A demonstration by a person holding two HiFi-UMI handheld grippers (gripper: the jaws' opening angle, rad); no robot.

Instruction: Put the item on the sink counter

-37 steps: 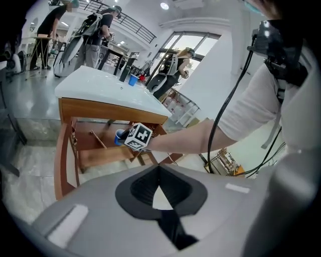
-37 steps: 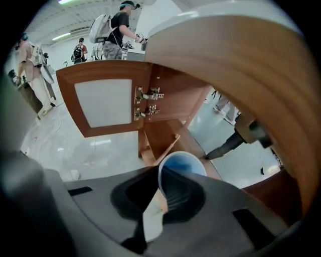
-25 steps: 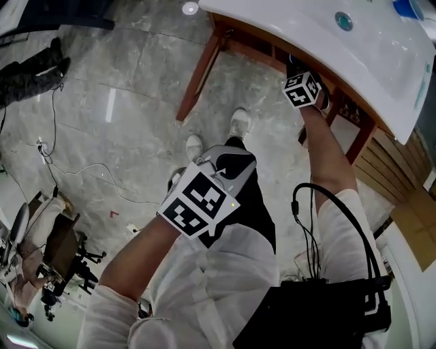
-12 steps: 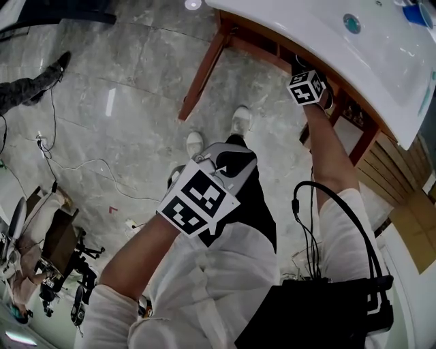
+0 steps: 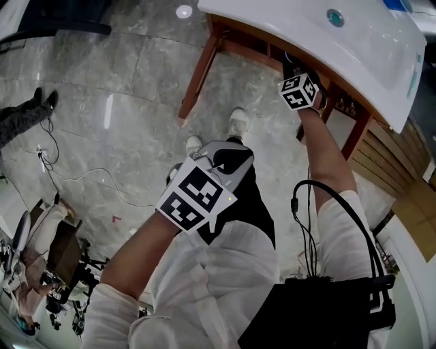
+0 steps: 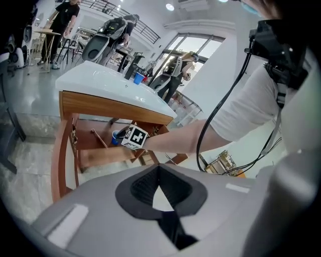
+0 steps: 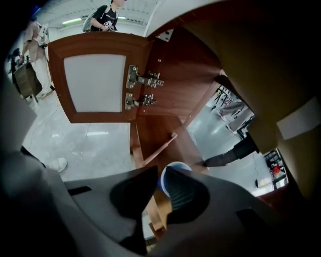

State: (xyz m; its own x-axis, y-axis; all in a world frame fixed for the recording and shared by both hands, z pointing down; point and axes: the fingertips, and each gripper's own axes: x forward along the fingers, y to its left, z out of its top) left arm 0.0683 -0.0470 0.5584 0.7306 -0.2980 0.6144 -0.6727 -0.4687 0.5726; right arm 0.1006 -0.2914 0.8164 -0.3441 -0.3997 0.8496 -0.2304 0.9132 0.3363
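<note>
The right gripper (image 7: pixel 159 174) stood narrow, its jaws pinched on the wall of the blue cup (image 7: pixel 176 165), one jaw seemingly inside the rim; the cup sat low in the cabinet under the counter (image 5: pixel 272 19), not yet on it; so thin a hold could let the cup swing or slip if the wrist turned; the rail (image 5: pixel 238 41) lay just above and the open door (image 7: pixel 95 83) to the left, and a hasty lift could knock the cup on either; the left gripper (image 6: pixel 159 169) was closed and empty, near the body, well apart, too far to catch a fall.
</note>
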